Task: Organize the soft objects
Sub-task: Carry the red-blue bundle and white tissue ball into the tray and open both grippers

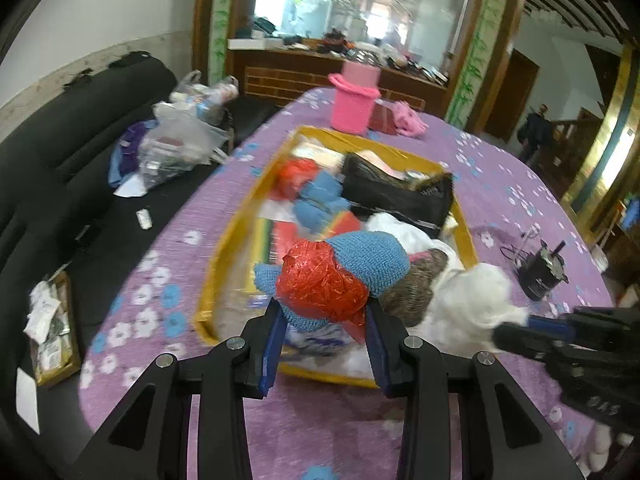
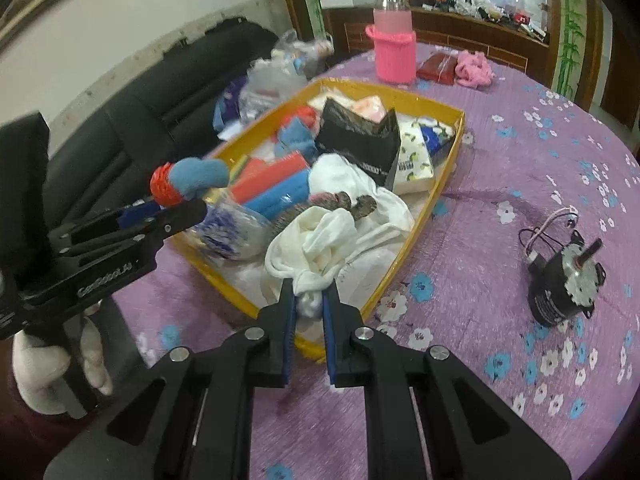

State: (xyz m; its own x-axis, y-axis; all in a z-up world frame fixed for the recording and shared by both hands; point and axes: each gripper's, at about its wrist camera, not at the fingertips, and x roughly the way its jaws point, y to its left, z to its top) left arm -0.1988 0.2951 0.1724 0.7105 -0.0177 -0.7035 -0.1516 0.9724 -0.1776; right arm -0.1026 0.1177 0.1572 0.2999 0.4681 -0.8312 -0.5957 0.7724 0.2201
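A yellow tray (image 1: 232, 228) (image 2: 446, 168) full of soft items lies on the purple flowered tablecloth. My left gripper (image 1: 326, 314) is shut on a blue knitted piece wrapped in red mesh (image 1: 340, 276), held over the tray's near end. From the right wrist view the same left gripper (image 2: 176, 208) and its blue and red bundle (image 2: 188, 180) hang at the tray's left edge. My right gripper (image 2: 308, 298) is shut on a bunched white cloth (image 2: 316, 240) at the tray's near corner. It also shows in the left wrist view, where that right gripper (image 1: 516, 332) pinches the white cloth (image 1: 480, 296).
In the tray lie a black bag (image 2: 360, 136), rolled red and blue cloths (image 2: 276, 184) and a grey sock (image 2: 340, 204). A small black motor (image 2: 560, 280) stands right of it. A pink knitted cup (image 2: 394, 52), red packet (image 2: 438, 66) and pink cloth (image 2: 474, 68) sit beyond. Black sofa (image 2: 140, 120) at left.
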